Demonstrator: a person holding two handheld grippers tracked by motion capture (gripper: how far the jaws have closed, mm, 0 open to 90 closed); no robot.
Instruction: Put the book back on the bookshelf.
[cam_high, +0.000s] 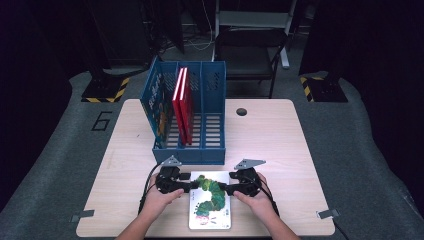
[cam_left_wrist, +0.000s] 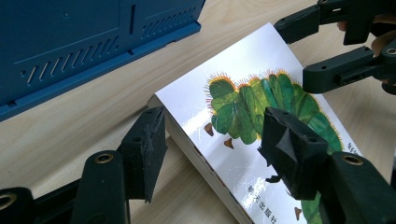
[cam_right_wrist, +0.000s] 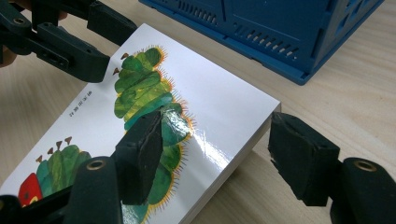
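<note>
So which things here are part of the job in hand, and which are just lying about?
In the job:
- caterpillar book, flat on the table
- left tool and right tool, both open, straddling its far corners
- blue file rack, probably its destination

Lying about:
- red books already in the rack
- folding chair behind the table

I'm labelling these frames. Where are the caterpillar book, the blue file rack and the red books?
caterpillar book (cam_high: 212, 197), high view, cover middle.
blue file rack (cam_high: 190, 154), high view, front wall.
red books (cam_high: 182, 102), high view, spines.
</note>
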